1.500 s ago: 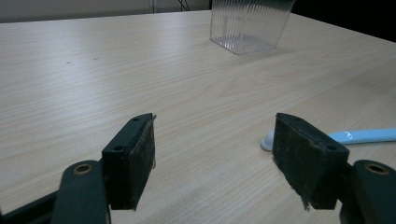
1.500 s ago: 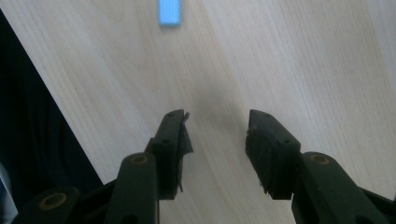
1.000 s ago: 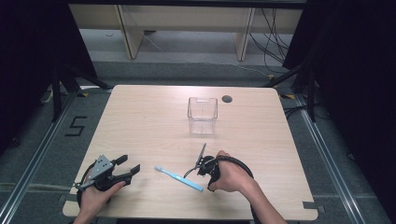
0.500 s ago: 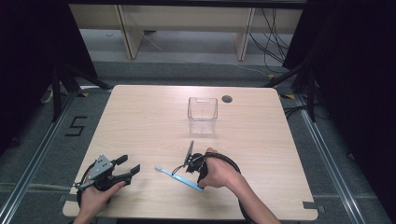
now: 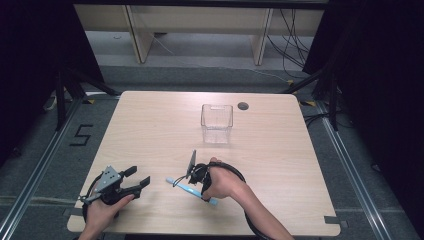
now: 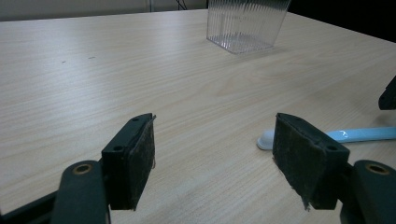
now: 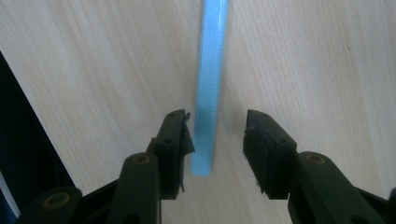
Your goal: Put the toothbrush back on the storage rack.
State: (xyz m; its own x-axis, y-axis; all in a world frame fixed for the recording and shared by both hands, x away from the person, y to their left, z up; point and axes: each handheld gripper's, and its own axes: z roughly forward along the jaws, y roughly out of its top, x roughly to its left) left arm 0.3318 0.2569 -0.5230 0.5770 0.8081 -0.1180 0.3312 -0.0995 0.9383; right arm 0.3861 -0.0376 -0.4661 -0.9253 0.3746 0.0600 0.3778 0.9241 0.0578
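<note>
Claw (image 7: 215,140) on the right hand hung over the near edge of the worktop (image 5: 150,125), jaws spread but closing in, with the handle end of the light blue toothbrush (image 7: 209,93) lying between them and neither pad yet pressing on it. That made this the grasping step, by my judgement: the hand was settled over the brush and the squeeze was under way but unfinished. The next move called for the jaws to come together evenly on the narrow handle, low enough to catch it against the wood, since a thin flat thing could slip sideways or skate off if one pad met it first. After that, a lift seemed likely, perhaps toward the clear plastic container (image 5: 217,123), which stood upright well apart toward the far edge.

From the high view, the whole layout was plain: the right claw (image 5: 194,172) over the toothbrush (image 5: 176,182), and the left claw (image 5: 141,178) resting released near the front left corner, holding nothing. It could not settle how the brush sat between the right jaws. The right gripper view gave just that, with the handle closer to the left pad. The left gripper view added the brush's rounded white head (image 6: 266,139) lying on the wood, and the container's ribbed walls (image 6: 245,23).
</note>
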